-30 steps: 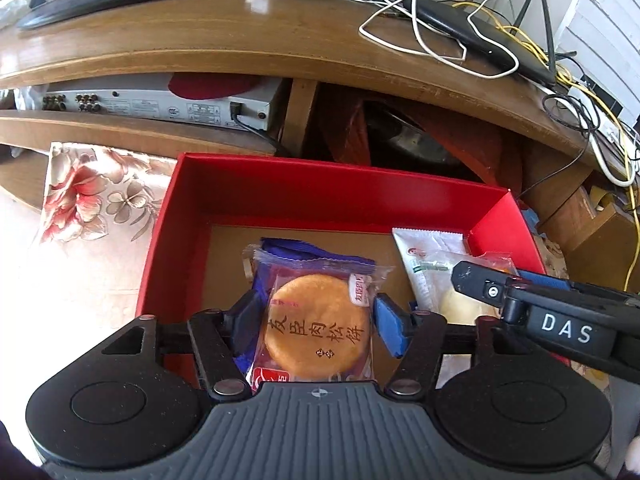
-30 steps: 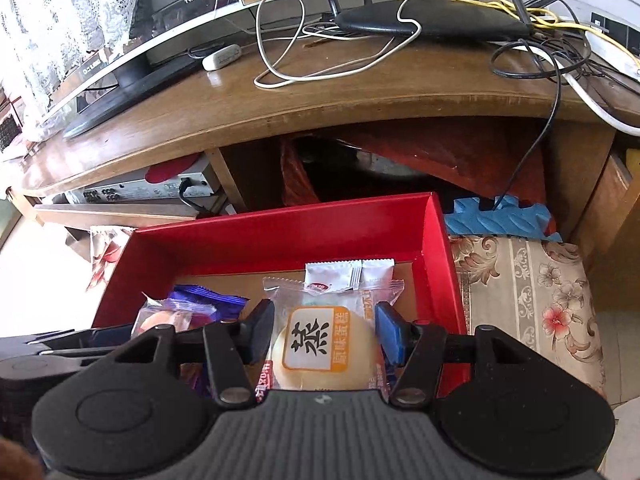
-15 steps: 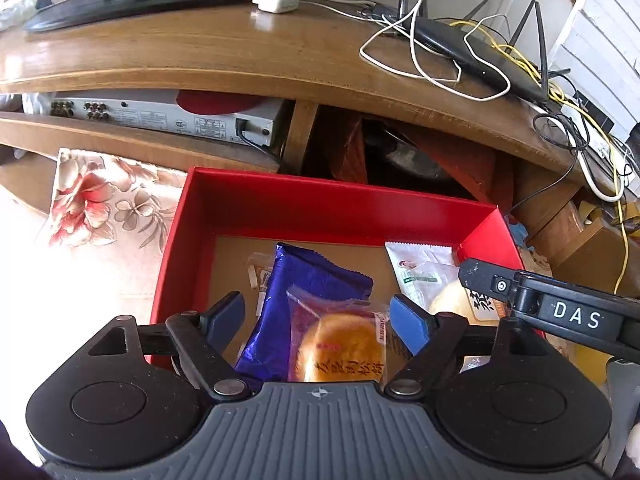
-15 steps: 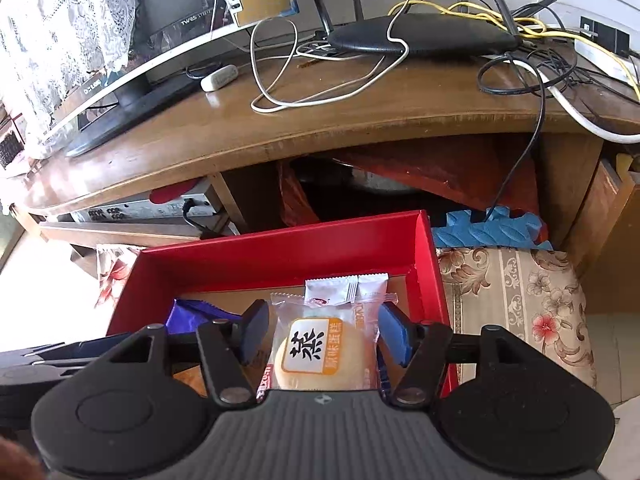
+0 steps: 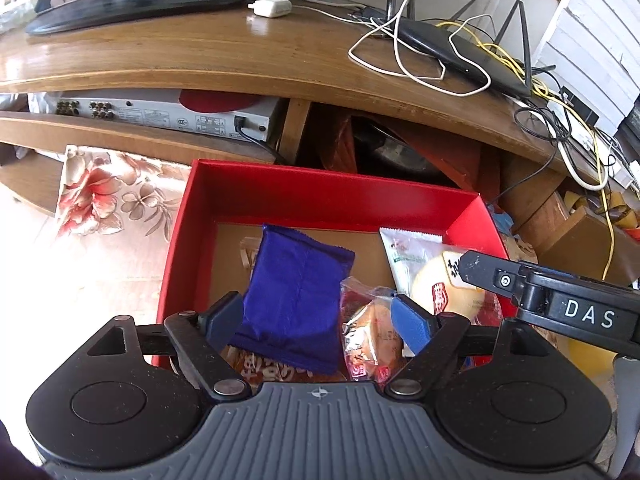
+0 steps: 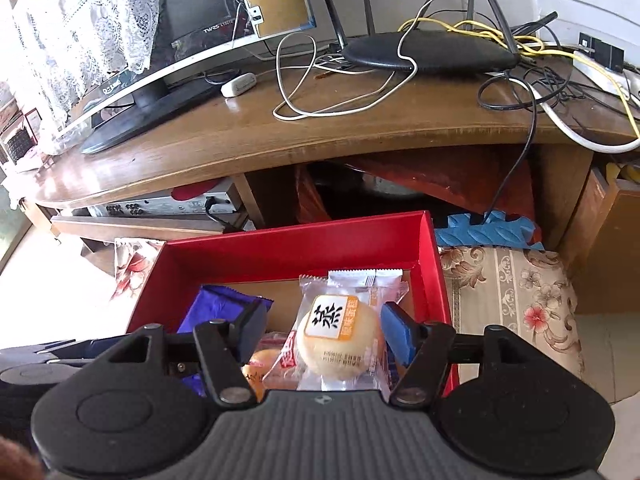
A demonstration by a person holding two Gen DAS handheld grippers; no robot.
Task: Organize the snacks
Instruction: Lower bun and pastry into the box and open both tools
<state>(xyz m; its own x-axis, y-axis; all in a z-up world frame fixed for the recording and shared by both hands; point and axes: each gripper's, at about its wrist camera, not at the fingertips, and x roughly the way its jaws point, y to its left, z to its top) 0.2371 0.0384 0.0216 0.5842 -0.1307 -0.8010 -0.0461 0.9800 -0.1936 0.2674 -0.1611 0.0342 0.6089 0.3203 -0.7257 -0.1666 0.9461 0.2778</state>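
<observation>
Red box (image 5: 320, 200), frame centre: blue packet (image 5: 296, 292), pale bun (image 6: 340, 344). Left gripper (image 5: 320, 320) released; right gripper (image 6: 324, 332) just opening, gripping nothing.

— What can we read here?
— On the black arm of the right gripper (image 5: 576, 312), white capitals spell "DAS".
— And on the snacks?
— We see a large black Chinese character, 蒸, on the orange-edged label of the pale bun packet (image 6: 340, 340); its smaller print is too fine for us.
— Anything on the monitor (image 6: 192, 28)?
— We make out "TW25" on the sticker; the rest blurs.
</observation>
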